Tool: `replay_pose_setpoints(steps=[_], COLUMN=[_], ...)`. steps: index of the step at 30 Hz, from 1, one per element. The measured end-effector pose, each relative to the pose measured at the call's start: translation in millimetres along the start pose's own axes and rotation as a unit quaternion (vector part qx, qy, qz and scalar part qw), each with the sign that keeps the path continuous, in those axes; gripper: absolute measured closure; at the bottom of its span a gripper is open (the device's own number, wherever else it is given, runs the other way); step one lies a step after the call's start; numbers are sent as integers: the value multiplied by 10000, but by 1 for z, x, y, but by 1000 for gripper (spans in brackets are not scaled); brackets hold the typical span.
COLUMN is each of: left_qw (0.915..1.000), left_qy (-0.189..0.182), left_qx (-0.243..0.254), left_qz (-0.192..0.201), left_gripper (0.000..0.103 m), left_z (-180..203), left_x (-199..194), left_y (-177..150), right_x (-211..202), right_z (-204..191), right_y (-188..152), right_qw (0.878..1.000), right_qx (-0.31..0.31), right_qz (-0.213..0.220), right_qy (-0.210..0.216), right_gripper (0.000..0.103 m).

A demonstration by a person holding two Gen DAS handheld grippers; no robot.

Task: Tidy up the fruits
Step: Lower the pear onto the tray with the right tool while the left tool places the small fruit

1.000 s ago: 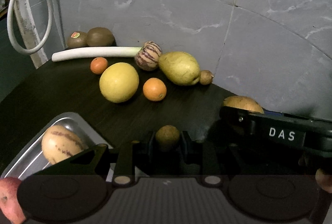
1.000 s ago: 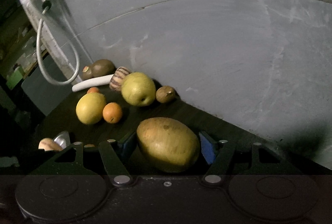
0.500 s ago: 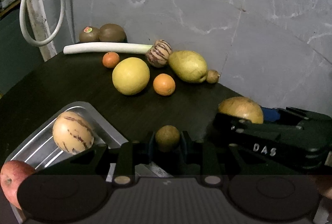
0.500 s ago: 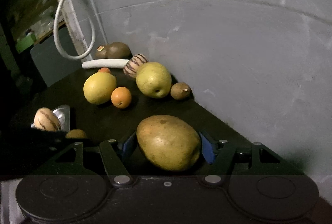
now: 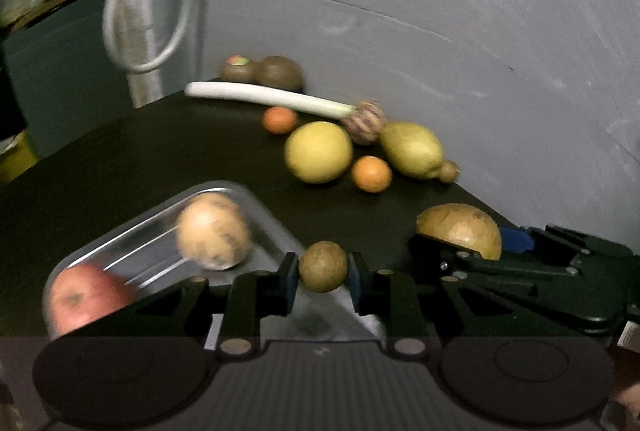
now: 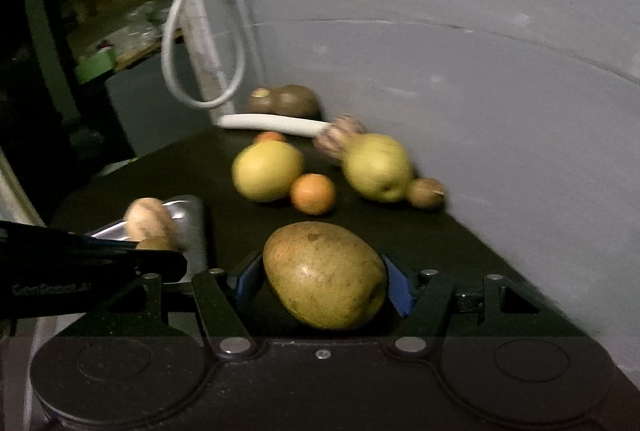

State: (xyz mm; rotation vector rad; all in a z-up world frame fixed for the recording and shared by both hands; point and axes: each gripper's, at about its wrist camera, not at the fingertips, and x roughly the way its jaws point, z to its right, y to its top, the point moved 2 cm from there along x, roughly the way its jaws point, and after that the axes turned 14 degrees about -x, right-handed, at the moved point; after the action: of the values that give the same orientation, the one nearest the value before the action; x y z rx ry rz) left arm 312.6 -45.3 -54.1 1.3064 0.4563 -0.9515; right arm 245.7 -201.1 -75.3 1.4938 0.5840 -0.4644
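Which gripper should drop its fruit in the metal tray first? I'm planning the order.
Left, probably. The left gripper, shut on the small brown fruit, sits right at the metal tray. The right gripper, holding the large pear, is farther off to the side.

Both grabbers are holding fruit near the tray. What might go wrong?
The small brown fruit in the left gripper is round and pinched only at its sides, so it might slip out. The big brown pear in the right gripper could bump the striped melon already in the metal tray.
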Motion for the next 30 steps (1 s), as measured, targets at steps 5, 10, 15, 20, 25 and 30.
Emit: replay_pose_setpoints(steps=[5, 10, 15, 20, 25, 30], left_qw=[9981, 9913, 9842, 9815, 9794, 9783], left_qy=[313, 678, 895, 987, 1037, 1127], left_qx=[-507, -1098, -1499, -1614, -1708, -1721], left_qz=[153, 251, 282, 303, 303, 253], left_gripper=[74, 74, 74, 74, 74, 74], left_z=[-34, -71, -99, -107, -112, -114], left_x=[-22, -35, -40, -41, -39, -36], left_y=[-6, -22, -36, -43, -45, -47], right_x=[5, 16, 26, 35, 37, 40], right_z=[-32, -66, -92, -105, -110, -111], right_y=[10, 17, 20, 19, 18, 18], right_qw=[9985, 9936, 9858, 9813, 9800, 9789], right_qx=[-320, -742, -1218, -1460, -1554, -1650], right_qz=[90, 119, 136, 75, 71, 68], right_qy=[424, 841, 1145, 1255, 1241, 1206], right_gripper=[38, 38, 38, 38, 38, 37])
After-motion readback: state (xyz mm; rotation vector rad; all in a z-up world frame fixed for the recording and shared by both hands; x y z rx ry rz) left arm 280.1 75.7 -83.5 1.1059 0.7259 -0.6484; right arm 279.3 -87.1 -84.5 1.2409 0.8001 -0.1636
